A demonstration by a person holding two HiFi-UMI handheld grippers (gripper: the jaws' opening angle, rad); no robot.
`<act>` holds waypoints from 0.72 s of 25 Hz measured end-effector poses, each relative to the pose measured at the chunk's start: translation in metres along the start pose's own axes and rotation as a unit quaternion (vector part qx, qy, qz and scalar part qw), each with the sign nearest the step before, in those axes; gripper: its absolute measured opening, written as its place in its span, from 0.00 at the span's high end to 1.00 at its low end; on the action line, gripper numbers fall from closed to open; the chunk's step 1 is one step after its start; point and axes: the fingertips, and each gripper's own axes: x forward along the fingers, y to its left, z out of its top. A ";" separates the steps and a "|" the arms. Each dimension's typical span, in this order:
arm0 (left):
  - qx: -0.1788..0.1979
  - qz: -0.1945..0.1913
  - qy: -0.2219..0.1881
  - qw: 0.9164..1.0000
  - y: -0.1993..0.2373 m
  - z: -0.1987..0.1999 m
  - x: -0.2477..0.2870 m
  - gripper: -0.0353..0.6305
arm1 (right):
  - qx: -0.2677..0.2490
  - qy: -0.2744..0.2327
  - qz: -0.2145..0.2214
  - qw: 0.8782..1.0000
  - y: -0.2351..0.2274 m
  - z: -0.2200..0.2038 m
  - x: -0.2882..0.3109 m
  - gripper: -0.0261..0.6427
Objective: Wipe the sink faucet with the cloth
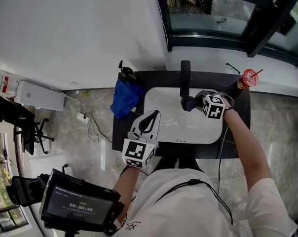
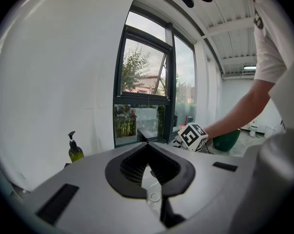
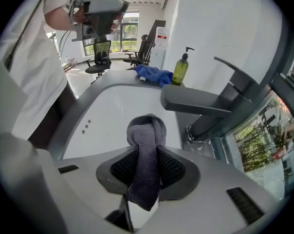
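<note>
- Dark counter [image 1: 120,132] runs along a white wall, below a black-framed window [image 1: 213,9]; a white sink [image 1: 154,95] is set into it.
- Floor [image 1: 90,147] is grey marbled stone. An office chair [image 1: 33,132], a white box unit [image 1: 38,95] and a power strip [image 1: 82,116] stand off to the left.
- A black faucet [image 3: 200,101] stands at the back of the sink, with its flat spout out over the basin.
- Right gripper [image 1: 194,102]: jaws clamped on a grey cloth [image 3: 146,130], with a wad bulging past the tips. The wad hangs over the basin, close by the spout end; I cannot tell whether they touch.
- Left gripper [image 1: 155,113]: jaw tips together, nothing in them, over the near left rim of the sink.
- A blue cloth [image 1: 125,98] is heaped on the counter left of the sink, with a soap bottle [image 3: 180,68] behind it.
- A red cup with a straw [image 1: 247,79] stands at the far right corner.
</note>
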 end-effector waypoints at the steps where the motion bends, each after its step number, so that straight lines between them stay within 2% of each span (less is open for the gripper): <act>1: 0.001 0.001 0.000 1.000 0.001 0.001 0.000 0.96 | 0.007 0.002 -0.009 1.000 -0.009 -0.002 0.001 0.80; 6: -0.001 0.010 0.001 1.000 0.005 0.001 -0.001 0.96 | 0.037 -0.006 -0.095 0.995 -0.069 0.001 -0.009 0.80; 9: -0.001 0.015 0.003 1.000 0.007 0.000 -0.002 0.96 | 0.053 -0.018 -0.122 0.991 -0.095 0.006 -0.018 0.80; 14: 0.001 0.018 0.003 1.000 0.009 0.000 -0.001 0.96 | 0.060 -0.039 -0.123 0.990 -0.100 0.012 -0.021 0.80; 18: 0.004 0.016 0.004 1.000 0.009 0.001 0.000 0.96 | 0.055 -0.064 -0.099 0.992 -0.081 0.022 -0.019 0.80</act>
